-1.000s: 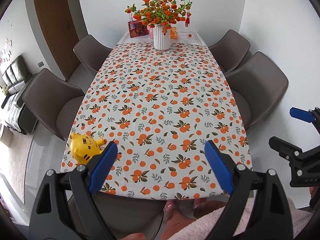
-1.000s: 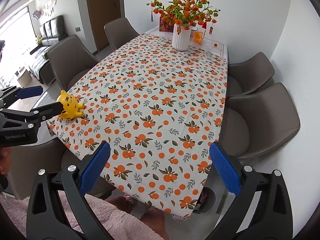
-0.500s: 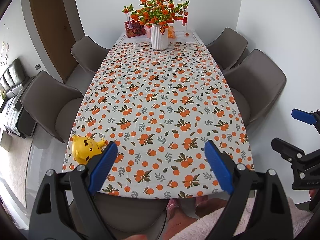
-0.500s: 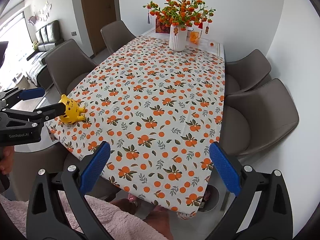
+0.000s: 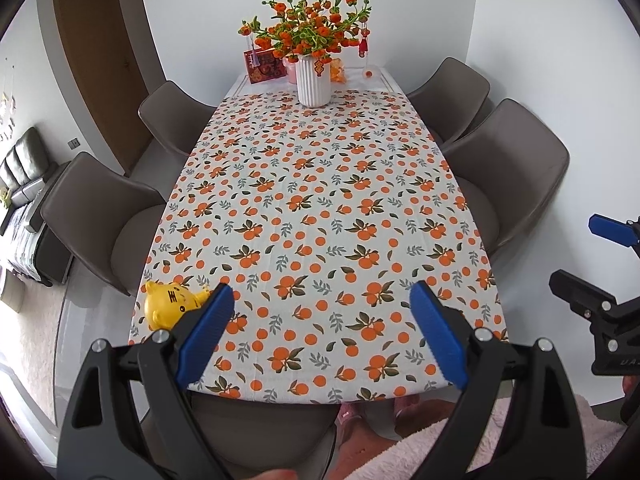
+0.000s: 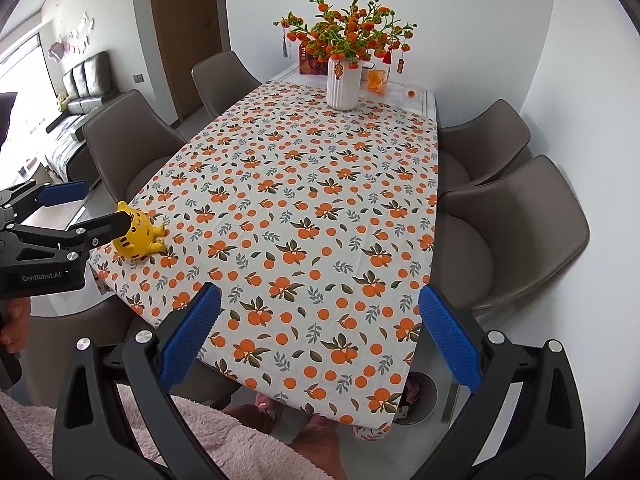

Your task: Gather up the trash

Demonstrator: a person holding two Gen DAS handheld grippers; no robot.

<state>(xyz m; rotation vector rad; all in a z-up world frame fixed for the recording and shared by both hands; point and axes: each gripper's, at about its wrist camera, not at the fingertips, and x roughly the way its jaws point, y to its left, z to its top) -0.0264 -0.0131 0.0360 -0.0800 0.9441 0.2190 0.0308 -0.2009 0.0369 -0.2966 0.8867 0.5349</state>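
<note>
Both tools up over the near end of the dining table [image 5: 320, 200], nothing in either. My left gripper [image 5: 320, 332] has its blue pads [image 5: 204, 332] spread wide apart, empty, hanging over the near edge of the orange-print tablecloth [image 6: 320, 208]. My right gripper [image 6: 316, 332] is the same: pads wide, empty, over the near right corner of the cloth. The only loose thing at my end is a yellow tiger toy [image 5: 170, 306] on the near left corner, w/ nothing touching it. From the left wrist cam it sits just beside the left finger's tip, head w/ black stripes nearest the table edge, body and little legs running toward the table middle, so its long axis lies roughly across the table width. From the right wrist cam the toy [image 6: 138, 236] is partly hidden behind the left tool's black finger; its feet point to the right, its ears up and left. Can't tell from either cam if that finger touches it. At the far end: a white ribbed vase [image 5: 313, 82] of orange blossoms, upright on the cloth edge, a red card [image 5: 264, 66] behind it. Grey-brown chairs [image 5: 504, 168] on both long sides. A round bin [image 6: 418, 396] on the floor under the near right corner, contents unclear.
</note>
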